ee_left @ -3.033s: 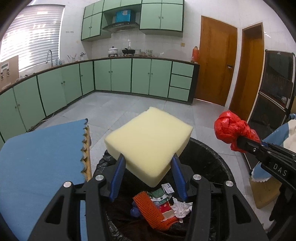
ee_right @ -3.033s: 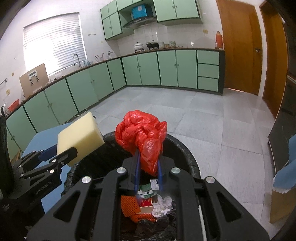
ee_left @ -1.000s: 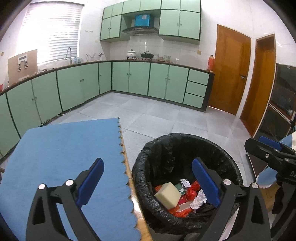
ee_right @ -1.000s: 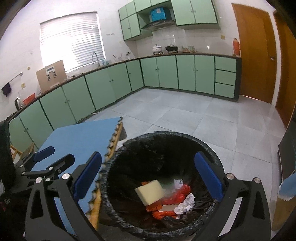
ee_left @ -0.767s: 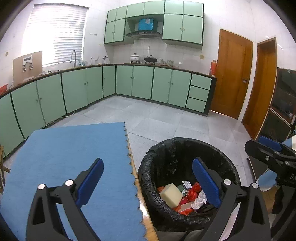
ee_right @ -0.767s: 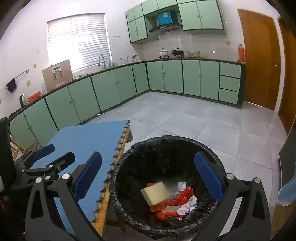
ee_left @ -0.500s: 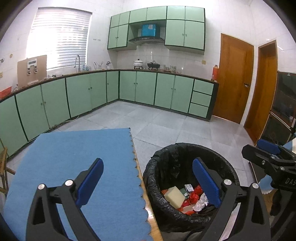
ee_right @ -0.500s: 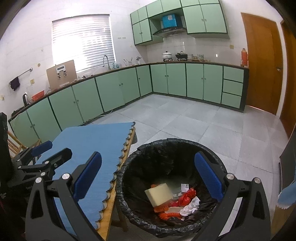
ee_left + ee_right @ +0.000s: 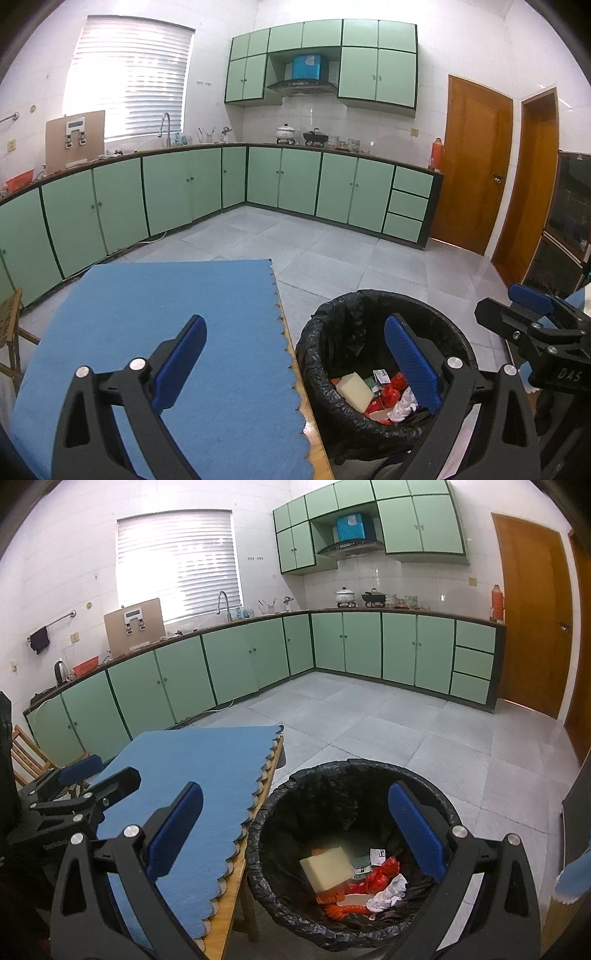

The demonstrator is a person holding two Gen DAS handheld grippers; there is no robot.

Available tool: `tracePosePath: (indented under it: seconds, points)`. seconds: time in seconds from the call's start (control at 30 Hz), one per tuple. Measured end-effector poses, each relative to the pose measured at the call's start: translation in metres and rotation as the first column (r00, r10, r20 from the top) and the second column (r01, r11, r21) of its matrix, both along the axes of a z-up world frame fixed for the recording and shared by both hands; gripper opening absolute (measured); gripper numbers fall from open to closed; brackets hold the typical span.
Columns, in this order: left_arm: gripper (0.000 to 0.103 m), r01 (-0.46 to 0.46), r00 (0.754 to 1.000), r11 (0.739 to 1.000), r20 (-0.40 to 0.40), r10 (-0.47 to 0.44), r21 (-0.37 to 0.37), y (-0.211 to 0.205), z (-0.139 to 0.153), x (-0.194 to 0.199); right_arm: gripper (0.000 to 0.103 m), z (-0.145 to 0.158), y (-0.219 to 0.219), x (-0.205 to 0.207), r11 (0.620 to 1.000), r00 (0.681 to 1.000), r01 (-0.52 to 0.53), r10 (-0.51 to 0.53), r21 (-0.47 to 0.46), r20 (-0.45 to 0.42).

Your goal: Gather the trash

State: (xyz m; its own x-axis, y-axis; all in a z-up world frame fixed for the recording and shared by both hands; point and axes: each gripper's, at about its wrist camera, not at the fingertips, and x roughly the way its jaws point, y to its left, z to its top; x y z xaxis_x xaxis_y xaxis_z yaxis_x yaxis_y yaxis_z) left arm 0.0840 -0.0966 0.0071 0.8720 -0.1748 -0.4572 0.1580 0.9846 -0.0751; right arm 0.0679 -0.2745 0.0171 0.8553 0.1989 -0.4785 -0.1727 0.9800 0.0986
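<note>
A black-lined trash bin [image 9: 325, 332] [image 9: 280, 897] stands on the floor beside the table. Inside lie a yellow foam block [image 9: 355, 387] [image 9: 327, 867], a red plastic bag [image 9: 393, 386] [image 9: 380, 873], orange netting [image 9: 334, 902] and crumpled white paper [image 9: 388, 891]. My left gripper [image 9: 293, 358] is open and empty, raised over the table edge and bin. My right gripper [image 9: 295, 825] is open and empty, raised over the bin. Each gripper also shows in the other's view: the right one [image 9: 532, 317] and the left one [image 9: 79, 779].
A blue scalloped mat [image 9: 166, 332] [image 9: 207, 775] covers the wooden table left of the bin. Green kitchen cabinets [image 9: 280, 181] line the far walls. Wooden doors [image 9: 476, 177] stand at right. A wooden chair [image 9: 26, 757] stands at the far left.
Both grippers have let go of the foam block and the red bag, which now lie in the bin. Both grippers have opened wide and risen back away from the bin.
</note>
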Motion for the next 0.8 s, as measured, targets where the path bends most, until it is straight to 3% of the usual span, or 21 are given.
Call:
tracePosePath:
  seconds: [0.8]
  points:
    - [0.095,-0.002,0.999,1.000,0.032,0.002,0.007,0.001,0.011,-0.009,0.098,0.009,0.002,-0.006,1.000,0.999,-0.010,0.010,-0.004,0.032]
